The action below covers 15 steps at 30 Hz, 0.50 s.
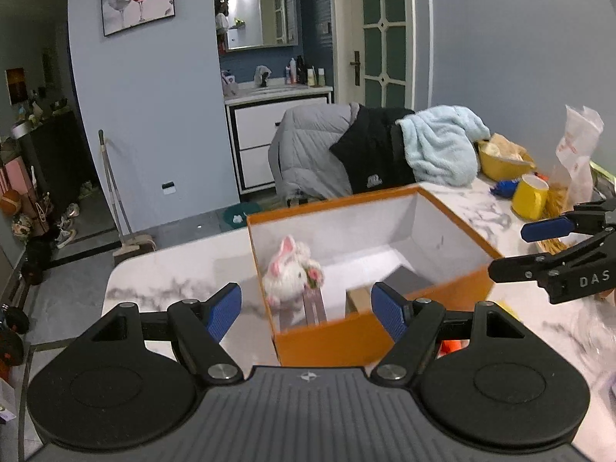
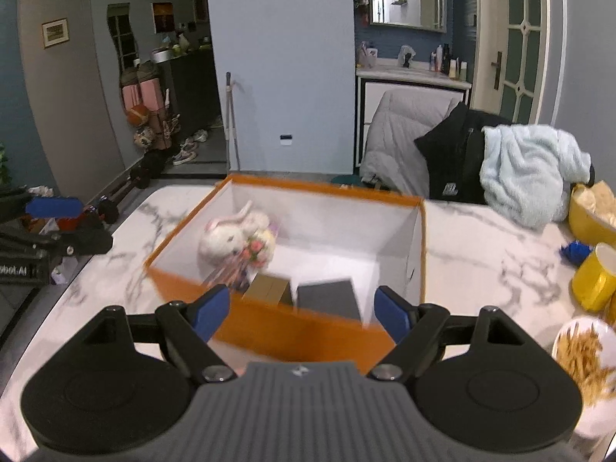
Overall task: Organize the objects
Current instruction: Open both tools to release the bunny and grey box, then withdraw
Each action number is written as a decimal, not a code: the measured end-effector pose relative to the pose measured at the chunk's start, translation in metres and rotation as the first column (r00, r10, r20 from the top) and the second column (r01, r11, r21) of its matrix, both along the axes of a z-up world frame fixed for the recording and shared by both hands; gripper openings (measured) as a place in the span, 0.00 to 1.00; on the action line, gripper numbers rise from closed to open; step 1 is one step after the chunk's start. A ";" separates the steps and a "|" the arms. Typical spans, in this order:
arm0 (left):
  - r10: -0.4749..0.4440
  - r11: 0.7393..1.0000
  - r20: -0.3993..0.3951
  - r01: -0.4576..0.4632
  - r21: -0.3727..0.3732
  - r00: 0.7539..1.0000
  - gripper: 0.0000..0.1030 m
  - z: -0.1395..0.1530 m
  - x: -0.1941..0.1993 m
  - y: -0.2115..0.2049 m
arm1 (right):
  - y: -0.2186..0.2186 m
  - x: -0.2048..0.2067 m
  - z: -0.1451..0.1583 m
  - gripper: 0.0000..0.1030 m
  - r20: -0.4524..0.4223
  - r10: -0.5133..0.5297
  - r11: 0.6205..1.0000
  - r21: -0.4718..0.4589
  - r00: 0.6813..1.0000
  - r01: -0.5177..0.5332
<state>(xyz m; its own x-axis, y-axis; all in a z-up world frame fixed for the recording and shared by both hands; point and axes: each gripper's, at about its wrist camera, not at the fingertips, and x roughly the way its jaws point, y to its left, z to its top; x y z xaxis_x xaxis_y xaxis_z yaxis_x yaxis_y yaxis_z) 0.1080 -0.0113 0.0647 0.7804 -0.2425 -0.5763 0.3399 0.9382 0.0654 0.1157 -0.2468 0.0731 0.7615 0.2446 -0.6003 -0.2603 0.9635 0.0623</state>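
Here, marble table (image 2: 481,238), blue-grey walls (image 2: 281,77).

Ahead of the left claw (image 1: 306,310) the box (image 1: 454,211) sits on the counter (image 1: 173,273). In the box, a rabbit (image 1: 290,273) lies left, two cartons (image 2: 269,288) nearer. The right claw (image 2: 304,310) faces the box; a mug (image 2: 595,275) stands to its right.

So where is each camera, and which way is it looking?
Left wrist view: sits on the left gripper, looking along its open fingers at the orange box from its left side; the right gripper shows at the right edge.
Right wrist view: sits on the right gripper, facing the box; the left gripper shows at the left edge.
Both see the box, the bunny inside and the table.
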 end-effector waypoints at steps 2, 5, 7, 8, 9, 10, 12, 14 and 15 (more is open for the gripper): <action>-0.017 1.000 -0.014 0.017 0.021 1.000 0.86 -0.009 -0.009 0.002 | 0.000 -0.015 -0.009 0.82 -0.008 0.019 1.000 0.010 1.000 -0.019; -0.049 0.996 -0.043 0.052 0.067 0.998 0.86 -0.025 -0.021 0.002 | 0.002 -0.032 -0.025 0.83 -0.031 0.039 0.999 -0.005 0.999 -0.039; -0.074 0.992 -0.065 0.080 0.098 0.995 0.86 -0.038 -0.026 0.000 | 0.006 -0.039 -0.037 0.83 -0.056 0.054 0.998 -0.032 0.997 -0.056; -0.085 0.989 -0.078 0.093 0.111 0.993 0.86 -0.045 -0.029 -0.002 | 0.007 -0.043 -0.043 0.83 -0.068 0.064 0.997 -0.044 0.996 -0.067; -0.090 0.988 -0.086 0.100 0.116 0.992 0.86 -0.052 -0.030 -0.002 | 0.008 -0.046 -0.049 0.83 -0.080 0.072 0.996 -0.054 0.994 -0.077; -0.091 0.988 -0.090 0.101 0.116 0.992 0.86 -0.058 -0.033 -0.003 | 0.008 -0.048 -0.053 0.83 -0.089 0.077 0.995 -0.064 0.993 -0.083; -0.087 0.990 -0.103 0.097 0.098 0.991 0.86 -0.072 -0.037 -0.001 | 0.008 -0.053 -0.062 0.83 -0.105 0.084 0.993 -0.080 0.991 -0.092; -0.087 0.991 -0.126 0.099 0.092 0.988 0.86 -0.084 -0.040 0.000 | 0.005 -0.054 -0.071 0.83 -0.126 0.082 0.992 -0.090 0.989 -0.094; -0.089 0.990 -0.137 0.103 0.097 0.987 0.86 -0.088 -0.041 0.000 | 0.004 -0.054 -0.075 0.83 -0.141 0.083 0.991 -0.089 0.987 -0.096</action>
<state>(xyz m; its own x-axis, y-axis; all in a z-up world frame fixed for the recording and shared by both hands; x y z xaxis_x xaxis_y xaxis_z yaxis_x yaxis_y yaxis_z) 0.0672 -0.0114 -0.0238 0.6720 -0.2463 -0.6984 0.4404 0.8911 0.1094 0.0621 -0.2426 -0.0021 0.6484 0.2448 -0.7209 -0.3410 0.9400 0.0125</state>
